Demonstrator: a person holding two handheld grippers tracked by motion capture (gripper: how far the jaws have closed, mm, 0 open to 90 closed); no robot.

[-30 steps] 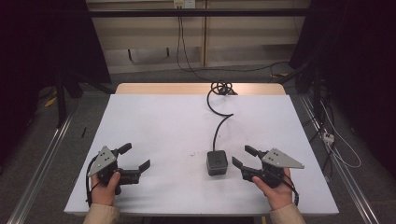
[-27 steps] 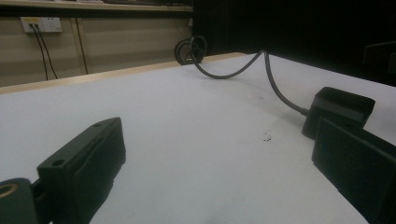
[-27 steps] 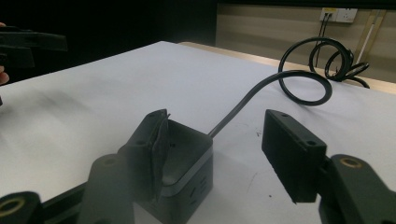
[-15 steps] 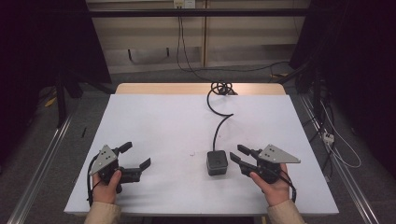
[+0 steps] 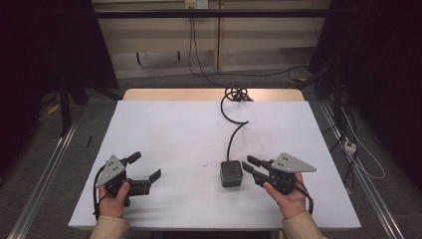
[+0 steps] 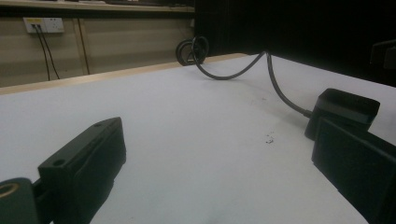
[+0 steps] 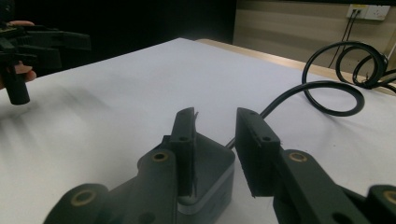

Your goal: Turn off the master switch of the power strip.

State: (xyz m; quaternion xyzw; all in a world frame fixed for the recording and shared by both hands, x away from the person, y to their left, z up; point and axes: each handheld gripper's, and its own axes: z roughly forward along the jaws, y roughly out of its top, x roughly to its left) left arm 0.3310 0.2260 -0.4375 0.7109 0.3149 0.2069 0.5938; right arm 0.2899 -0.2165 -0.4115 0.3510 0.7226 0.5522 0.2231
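A: Box? 
B: Box (image 5: pixel 231 173) on the surface (image 5: pixel 174 129), cable (image 5: pixel 234 127) trailing back. 
A: Tongs? 
B: Right tongs (image 5: pixel 248 165) just beside it, jaws closing, nothing pinched (gap left). Left tongs (image 5: pixel 145 166) spread, well apart.

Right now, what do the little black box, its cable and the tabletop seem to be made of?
Black box: probably moulded plastic, matte dark top with rounded edges and a paler band at the base.
Cable: likely rubber-sheathed, smooth with a slight sheen, holding loose curves.
Tabletop: a smooth matte white surface, perhaps laminate; a wood-coloured strip shows at the far edge.

Left gripper (image 5: pixel 145 168) jaws wide, right gripper (image 5: pixel 248 165) jaws closing
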